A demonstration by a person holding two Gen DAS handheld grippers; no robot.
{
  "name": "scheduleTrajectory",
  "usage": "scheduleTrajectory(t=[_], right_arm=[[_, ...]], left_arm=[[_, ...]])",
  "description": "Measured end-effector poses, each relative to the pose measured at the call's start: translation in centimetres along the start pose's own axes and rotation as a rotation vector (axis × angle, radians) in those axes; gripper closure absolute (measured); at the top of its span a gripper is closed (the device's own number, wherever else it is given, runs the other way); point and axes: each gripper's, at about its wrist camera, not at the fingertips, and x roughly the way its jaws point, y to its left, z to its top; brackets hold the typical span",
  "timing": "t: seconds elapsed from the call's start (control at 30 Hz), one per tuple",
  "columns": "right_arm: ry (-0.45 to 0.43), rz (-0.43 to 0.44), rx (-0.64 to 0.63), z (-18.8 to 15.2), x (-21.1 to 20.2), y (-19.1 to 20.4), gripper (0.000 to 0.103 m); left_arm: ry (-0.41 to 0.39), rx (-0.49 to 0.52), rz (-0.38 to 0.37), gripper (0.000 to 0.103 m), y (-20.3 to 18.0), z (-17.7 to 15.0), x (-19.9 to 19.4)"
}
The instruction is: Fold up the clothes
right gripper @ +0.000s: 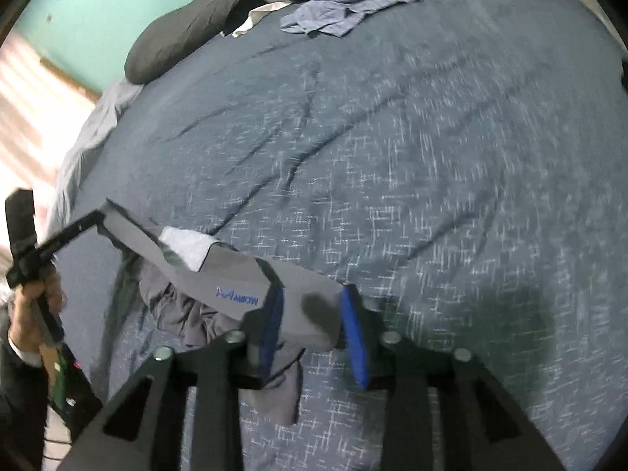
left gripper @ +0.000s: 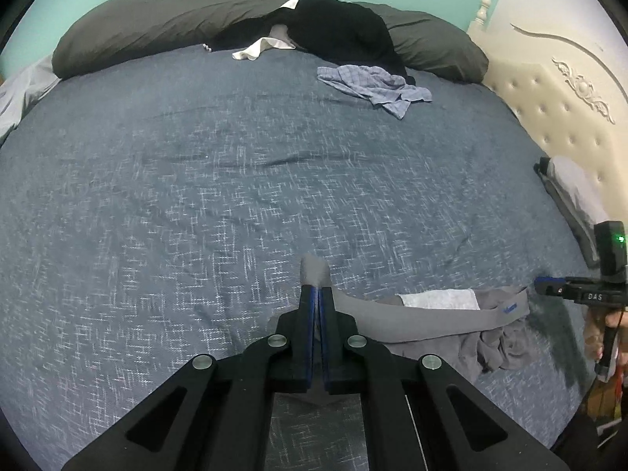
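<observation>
A pair of grey shorts [left gripper: 431,325] [right gripper: 235,278] with a wide waistband and a blue logo hangs stretched over the blue bedcover [left gripper: 235,176]. The rest of the garment is bunched below the waistband. My left gripper [left gripper: 316,286] is shut on one end of the waistband, and a bit of grey fabric pokes out past its tips. The right wrist view shows the left gripper [right gripper: 101,218] at the left, held by a hand [right gripper: 35,306]. My right gripper [right gripper: 312,302] [left gripper: 543,286] stands open. The other waistband end lies loose between its blue pads [right gripper: 355,337].
A crumpled blue checked garment [left gripper: 376,86] [right gripper: 345,8] and a black garment [left gripper: 337,27] lie at the far side, near a dark grey pillow [left gripper: 157,27]. A cream tufted headboard [left gripper: 569,90] runs along the right, with a folded pile [left gripper: 569,192] beside it.
</observation>
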Motion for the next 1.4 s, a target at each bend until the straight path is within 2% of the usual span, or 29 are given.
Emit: scheduleTrajectory(t=[0.23,0.3,0.37,0.57,0.9,1.07,1.4], right_arm=[[0.010,-0.009,-0.064,-0.7,1.3,0.2,0.072],[-0.005,-0.002,-0.079,-0.8,1.4,0.2,0.092],[-0.016,-0.002,-0.091,-0.9,1.3,0.4,0.098],[-0.070,0.001,-0.122,-0.6,-0.2,1.1,0.099],[-0.295,0.012,-0.174,1.2,-7.4,4.3,0.100],[-0.375,0.022,-0.217,2.2,-11.3,6.6,0.100],[-0.527,0.039,-0.310,2.4,-21.9,11.3,0.100]], left_arm=[[0.003,-0.013,0.004,0.101,0.5,-0.1,0.3],[0.006,-0.016,0.004,0.101,0.6,-0.2,0.4],[0.007,-0.019,0.003,0.101,0.8,-0.2,0.4],[-0.019,-0.026,0.005,0.101,0.8,-0.1,-0.4],[-0.136,-0.023,0.011,0.101,0.2,1.7,-5.9],[-0.205,-0.007,0.016,0.101,-1.0,2.9,-10.3],[-0.347,0.022,0.028,0.101,-3.9,4.1,-20.2]])
